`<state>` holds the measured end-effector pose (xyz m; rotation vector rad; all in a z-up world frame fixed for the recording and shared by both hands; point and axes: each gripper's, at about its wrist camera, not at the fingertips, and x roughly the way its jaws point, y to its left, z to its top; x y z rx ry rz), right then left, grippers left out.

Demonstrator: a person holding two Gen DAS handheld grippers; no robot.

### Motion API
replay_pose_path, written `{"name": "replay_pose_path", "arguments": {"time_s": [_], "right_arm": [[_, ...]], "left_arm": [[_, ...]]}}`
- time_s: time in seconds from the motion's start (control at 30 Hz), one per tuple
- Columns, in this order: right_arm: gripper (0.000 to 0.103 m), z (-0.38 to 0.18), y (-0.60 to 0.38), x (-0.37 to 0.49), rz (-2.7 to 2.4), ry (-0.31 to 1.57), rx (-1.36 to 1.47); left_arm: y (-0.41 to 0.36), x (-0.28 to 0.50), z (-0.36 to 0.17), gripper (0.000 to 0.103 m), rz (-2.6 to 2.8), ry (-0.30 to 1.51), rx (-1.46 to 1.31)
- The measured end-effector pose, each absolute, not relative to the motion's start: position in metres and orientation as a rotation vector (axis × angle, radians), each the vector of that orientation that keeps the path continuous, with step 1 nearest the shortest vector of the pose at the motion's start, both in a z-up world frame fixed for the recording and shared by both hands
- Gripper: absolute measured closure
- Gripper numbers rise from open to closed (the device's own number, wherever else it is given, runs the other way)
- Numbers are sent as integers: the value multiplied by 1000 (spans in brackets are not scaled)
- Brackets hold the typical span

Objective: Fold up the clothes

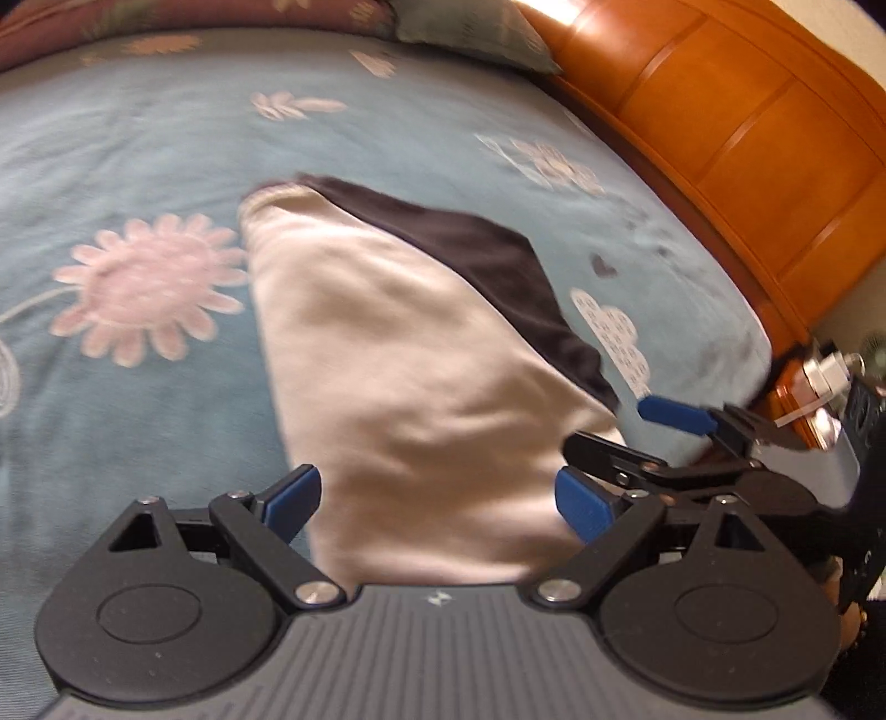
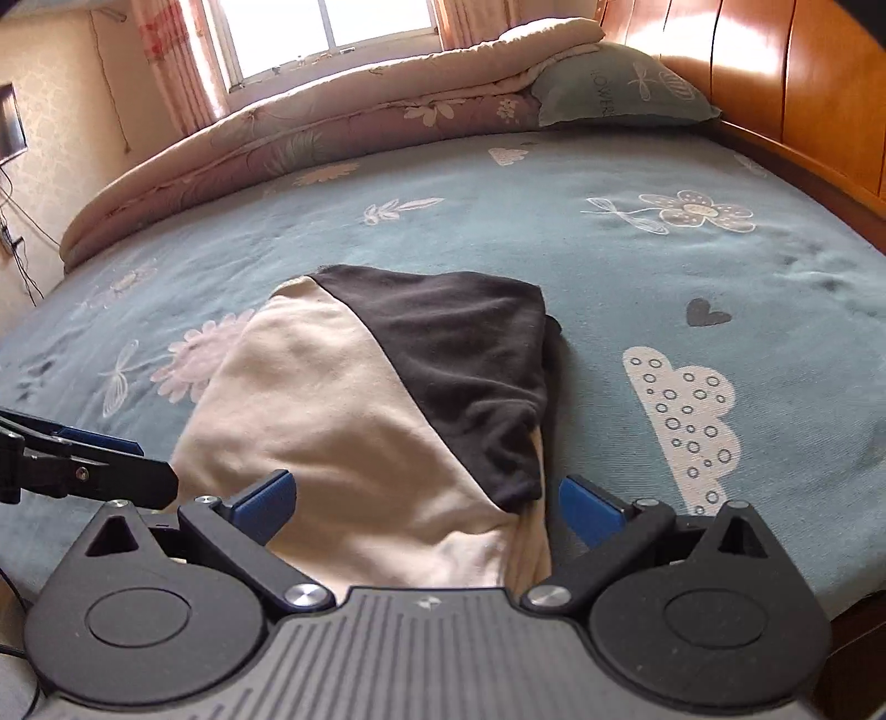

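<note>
A cream and black garment [image 1: 398,360] [image 2: 343,399] lies partly folded on the blue flowered bedspread [image 1: 138,415] [image 2: 581,249], with its black part [image 2: 459,354] toward the far right. In the left wrist view my left gripper [image 1: 440,501] stands open just above the garment's near cream end, nothing between its blue pads. My right gripper [image 2: 426,507] is open too, hovering over the near end where cream and black meet. Each gripper shows in the other's view: the right one [image 1: 637,432] beside the garment's right edge, the left one [image 2: 127,459] by its left edge.
A wooden headboard [image 1: 747,138] [image 2: 803,83] runs along the right side of the bed. A teal pillow [image 2: 620,88] and a rolled quilt [image 2: 304,133] lie at the far side under a window [image 2: 332,27]. Cables hang on the left wall [image 2: 16,238].
</note>
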<state>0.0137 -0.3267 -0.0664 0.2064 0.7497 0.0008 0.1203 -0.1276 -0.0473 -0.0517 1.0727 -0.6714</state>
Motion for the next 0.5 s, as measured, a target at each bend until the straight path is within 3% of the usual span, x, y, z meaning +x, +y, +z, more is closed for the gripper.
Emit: {"name": "replay_pose_path", "arguments": {"time_s": [0.27, 0.5], "right_arm": [[0, -85, -352, -2, -124, 799, 209], [0, -86, -373, -4, -95, 792, 334]], "left_arm": [[-143, 100, -77, 12, -739, 1224, 22], [-129, 106, -48, 12, -743, 1162, 13]]}}
